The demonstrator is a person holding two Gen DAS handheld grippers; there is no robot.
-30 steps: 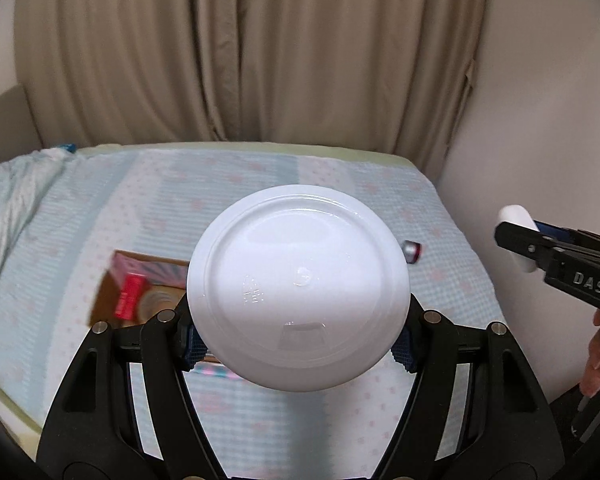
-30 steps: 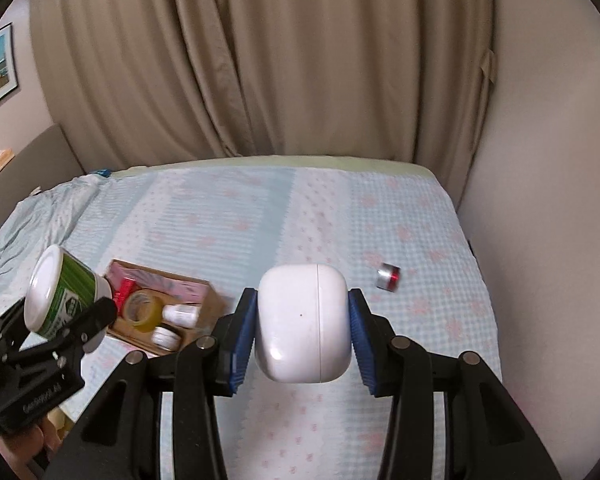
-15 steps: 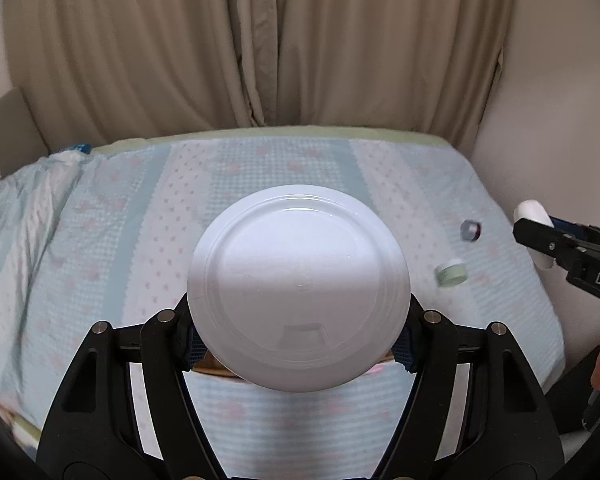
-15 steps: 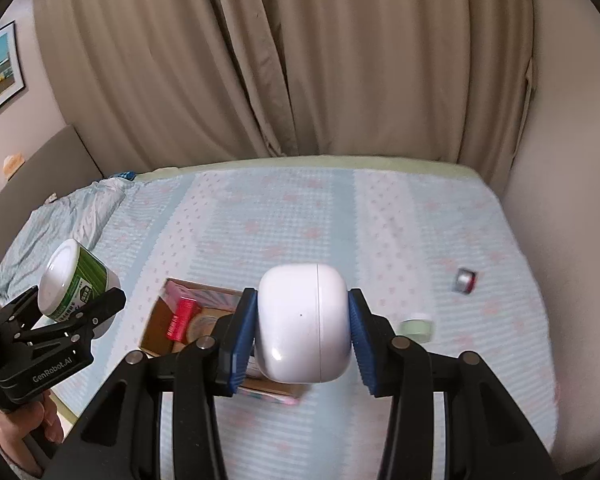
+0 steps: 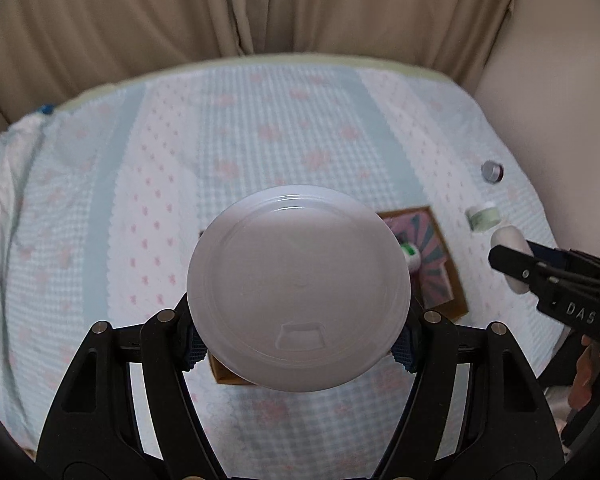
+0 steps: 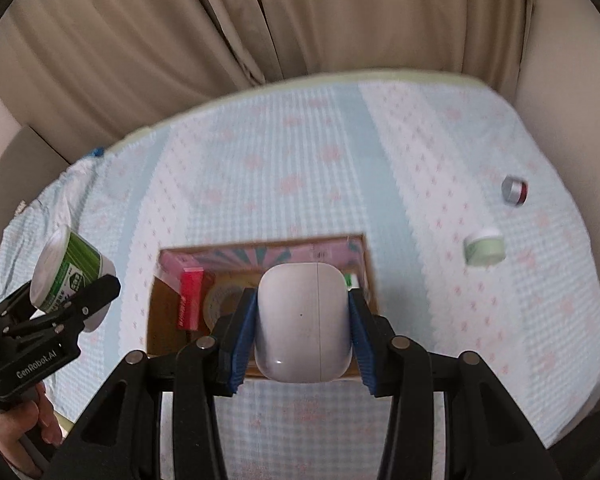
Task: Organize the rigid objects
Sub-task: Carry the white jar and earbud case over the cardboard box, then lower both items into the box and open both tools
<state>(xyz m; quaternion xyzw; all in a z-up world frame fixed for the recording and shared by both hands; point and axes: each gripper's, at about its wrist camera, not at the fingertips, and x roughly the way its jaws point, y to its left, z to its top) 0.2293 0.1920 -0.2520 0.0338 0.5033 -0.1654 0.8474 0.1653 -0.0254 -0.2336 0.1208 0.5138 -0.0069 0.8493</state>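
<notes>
**Two loads, one crowded box**

The left gripper (image 5: pixel 300 344) is clamped on a green-labelled tub (image 6: pixel 70 270); the right gripper (image 6: pixel 302 316) pinches a white earbud case (image 6: pixel 303 326) above the cardboard box (image 6: pixel 364 268); the smooth case could slip, or land on the tape roll (image 6: pixel 222 300) at 9 o'clock; the green jar (image 6: pixel 484 247) and red-banded jar (image 6: pixel 515 191) wait at 2 o'clock.

boxes: 1 (image 6: pixel 360 246); loose small jars on bed: 2 (image 6: pixel 484 246) (image 6: pixel 514 191); earbud cases: 1 (image 6: pixel 304 324); green tubs: 1 (image 6: pixel 70 272)

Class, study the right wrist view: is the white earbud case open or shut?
Shut. The smooth white plastic earbud case shows only a thin closed seam line, no gap, clamped between the right tongs.
</notes>
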